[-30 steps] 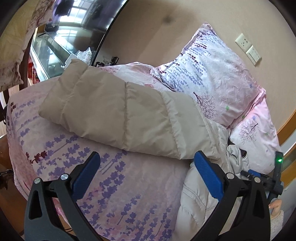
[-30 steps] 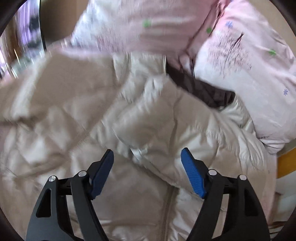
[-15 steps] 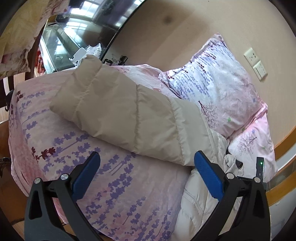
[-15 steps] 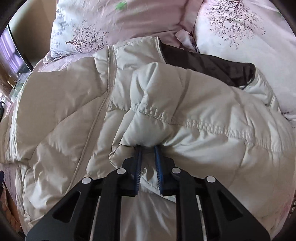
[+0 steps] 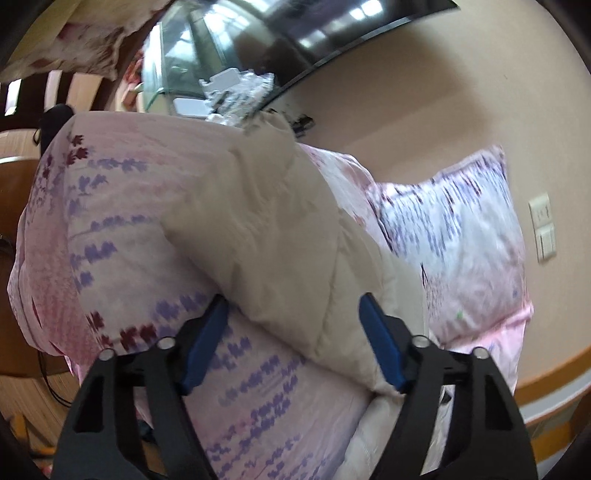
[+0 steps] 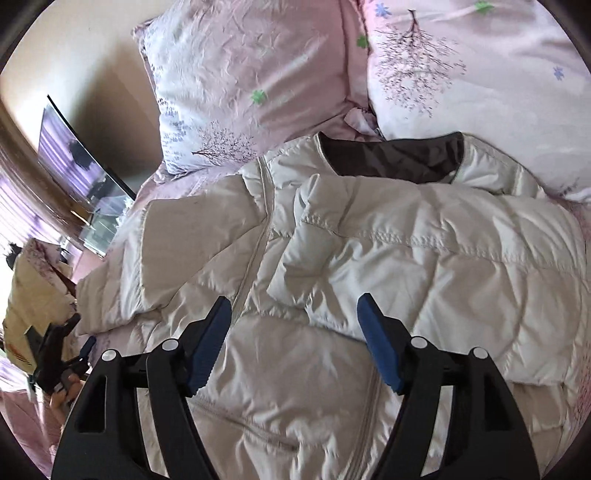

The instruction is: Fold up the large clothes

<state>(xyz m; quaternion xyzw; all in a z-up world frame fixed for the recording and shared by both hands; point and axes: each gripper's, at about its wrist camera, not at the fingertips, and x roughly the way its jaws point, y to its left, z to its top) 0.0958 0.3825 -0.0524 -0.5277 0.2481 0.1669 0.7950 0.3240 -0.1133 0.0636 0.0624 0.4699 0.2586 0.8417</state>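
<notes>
A cream puffer jacket [image 6: 332, 369] lies front up on the bed, its dark lining [image 6: 391, 155] showing at the collar. One sleeve [image 6: 424, 266] lies folded across the chest. My right gripper [image 6: 293, 339] hovers just below that sleeve's cuff, jaws opening, with nothing between them. The other sleeve [image 5: 266, 229] stretches out over the floral bedspread [image 5: 110, 240]. My left gripper [image 5: 293, 339] straddles its lower edge, jaws closing. The sleeve sits between the blue pads [image 5: 207, 343], which do not squeeze it.
Two floral pillows [image 6: 240, 81] [image 6: 461, 74] lean at the head of the bed behind the collar. A dark TV screen [image 5: 295, 29] and wall sockets [image 5: 543, 229] are on the wall. A hand [image 6: 62, 398] holding the other gripper shows at the bed's left side.
The right gripper, shut on the folded sleeve's cuff half a second ago, has let go and drawn back. The left gripper has rolled, moved onto the outstretched sleeve, and its jaws have narrowed.
</notes>
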